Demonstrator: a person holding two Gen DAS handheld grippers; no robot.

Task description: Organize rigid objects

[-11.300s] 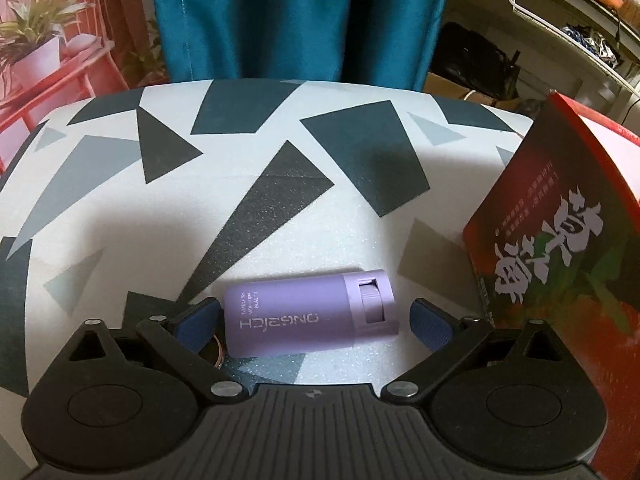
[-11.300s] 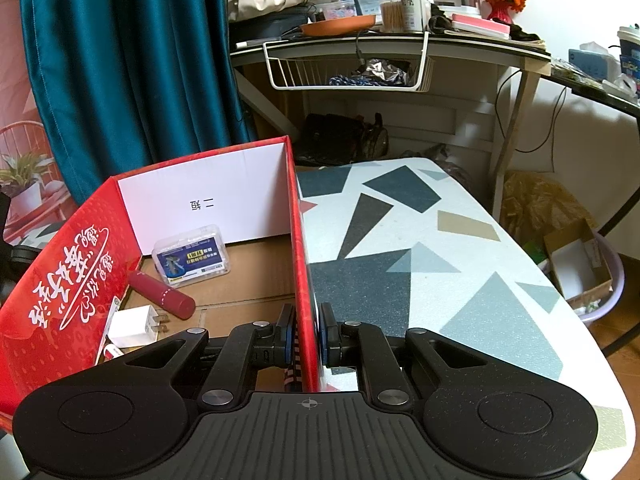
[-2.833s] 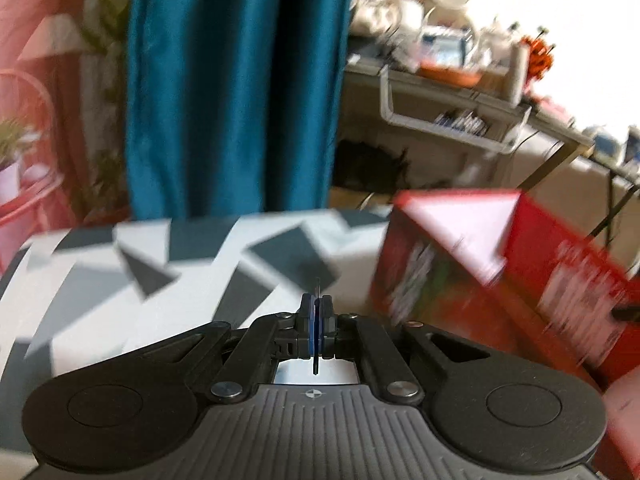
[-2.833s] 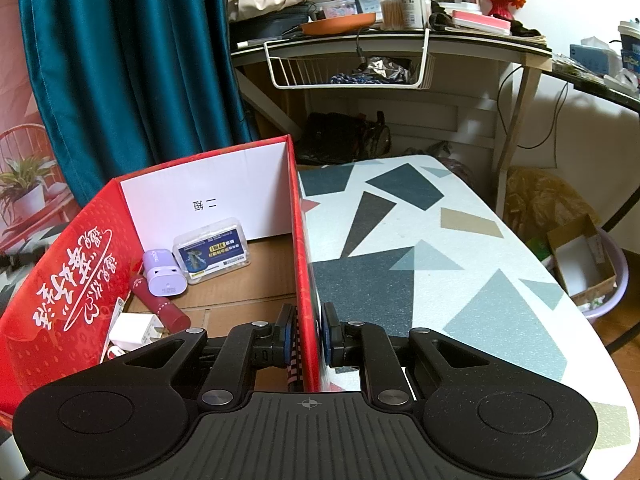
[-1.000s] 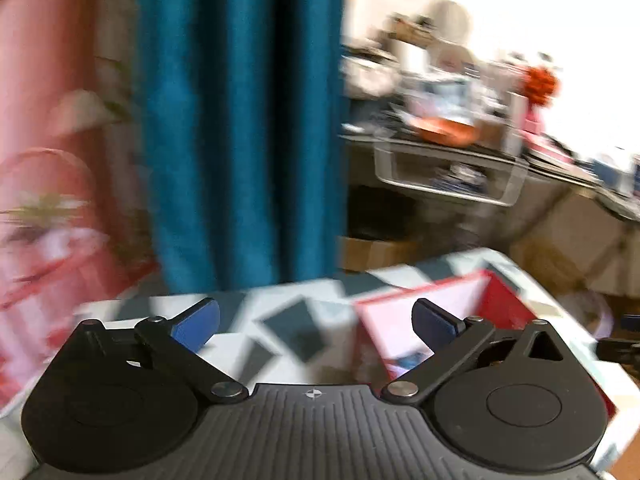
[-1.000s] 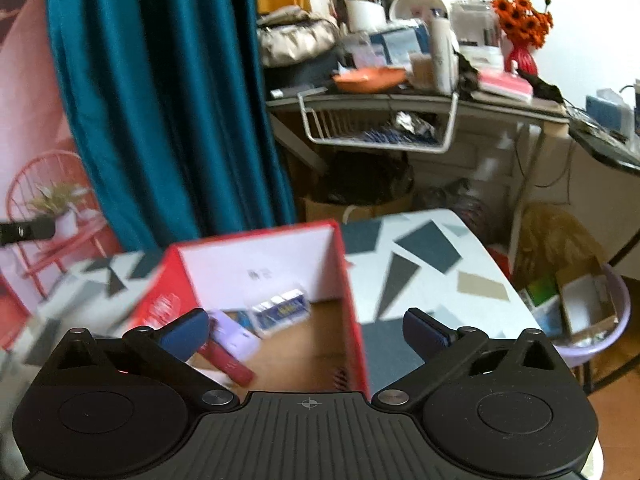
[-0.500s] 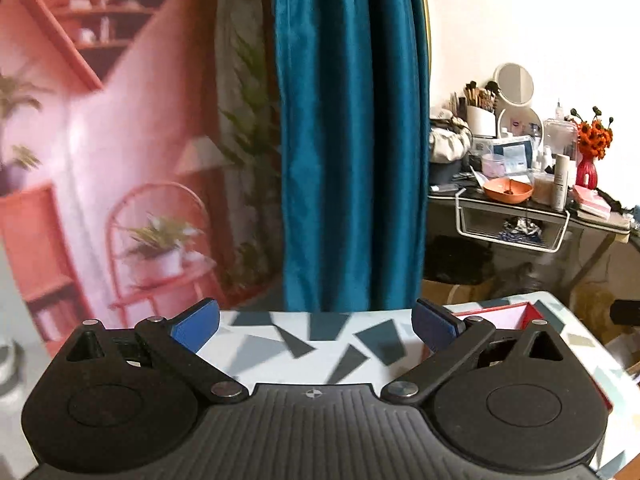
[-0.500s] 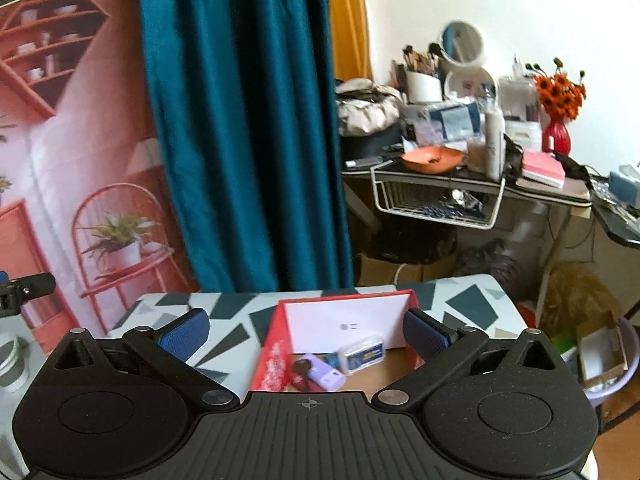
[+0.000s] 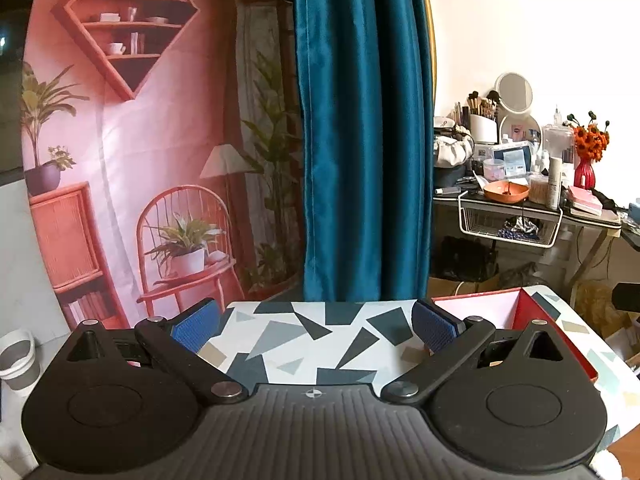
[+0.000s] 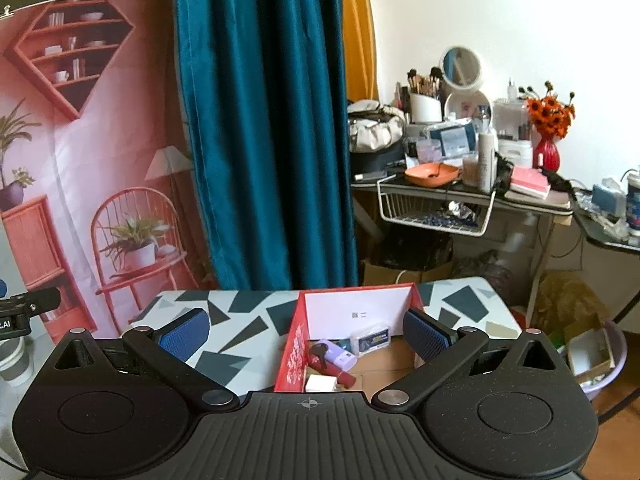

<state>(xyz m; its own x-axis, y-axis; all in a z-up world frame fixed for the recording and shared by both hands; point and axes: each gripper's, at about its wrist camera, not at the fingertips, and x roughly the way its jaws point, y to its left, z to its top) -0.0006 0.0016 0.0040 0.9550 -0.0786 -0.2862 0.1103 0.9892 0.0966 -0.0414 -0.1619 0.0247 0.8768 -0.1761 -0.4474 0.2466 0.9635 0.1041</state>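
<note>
Left gripper (image 9: pixel 315 326) and right gripper (image 10: pixel 304 330): matte black ribbed bodies, each bearing two round discs, a small crosshair mark, silver pivot screws, and angled black linkage arms carrying blue textured pads (image 9: pixel 196 326) on the jaws.

Teal curtain (image 9: pixel 364 132) hung at centre, with a pink printed backdrop (image 9: pixel 132 128) of shelves, chair and plants set to its left. White wall (image 10: pixel 520 20) seen to the right, brightly lit. Cluttered side table (image 10: pixel 472 196) placed below it, fitted with a white wire basket (image 10: pixel 434 216) and topped with a round mirror (image 10: pixel 460 66) and orange flowers in a red vase (image 10: pixel 548 152).
</note>
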